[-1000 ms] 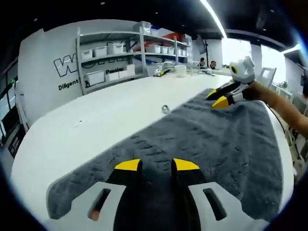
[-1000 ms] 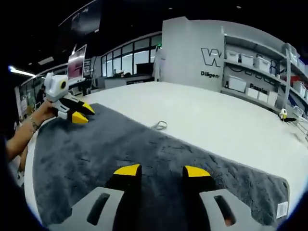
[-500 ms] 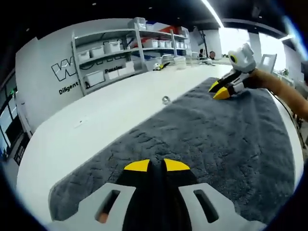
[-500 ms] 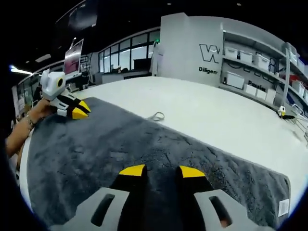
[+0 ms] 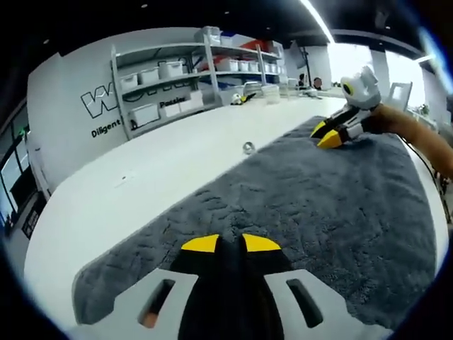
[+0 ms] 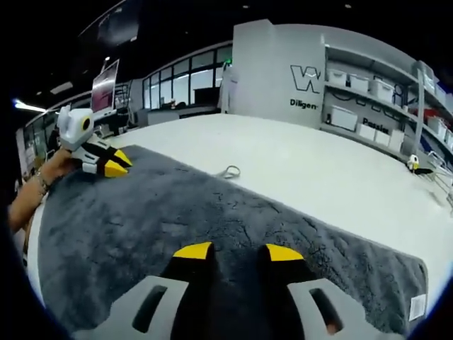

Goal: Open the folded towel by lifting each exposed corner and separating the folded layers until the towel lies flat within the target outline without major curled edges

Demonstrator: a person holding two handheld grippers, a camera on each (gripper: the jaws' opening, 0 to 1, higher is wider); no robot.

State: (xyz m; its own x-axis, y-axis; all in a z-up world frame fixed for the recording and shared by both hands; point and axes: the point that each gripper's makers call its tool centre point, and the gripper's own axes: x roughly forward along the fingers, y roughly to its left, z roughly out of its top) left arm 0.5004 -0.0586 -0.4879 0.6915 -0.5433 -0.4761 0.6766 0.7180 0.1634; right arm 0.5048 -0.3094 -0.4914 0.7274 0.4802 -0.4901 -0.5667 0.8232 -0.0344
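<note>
The left gripper [image 5: 231,244] sits low at 6 o'clock in the left gripper view, and its two yellow tips are pressed nearly together on the gray towel [image 5: 297,205]. It looks pinched tight on the fuzzy cloth, with only a thin dark line between the tips. The right gripper [image 6: 237,251] sits at 6 o'clock in the right gripper view. Its yellow tips stand apart with gray towel [image 6: 163,219] showing in the gap, so it is let loose and holds nothing.

The towel lies spread out on a big white table [image 5: 141,191]. In the left gripper view it runs from 7 o'clock up to 2 o'clock, where the other gripper rests on its far edge, held by a person's hand [image 5: 396,124]. In the right gripper view the towel runs from 9 o'clock across to 4 o'clock, with a small white tag [image 6: 417,306] at its corner (the print on it is too small to read).

A small metal ring [image 6: 230,171] lies on the table just beside the towel's edge, near 12 o'clock. Shelves with white boxes [image 5: 152,92] stand by the far wall.
</note>
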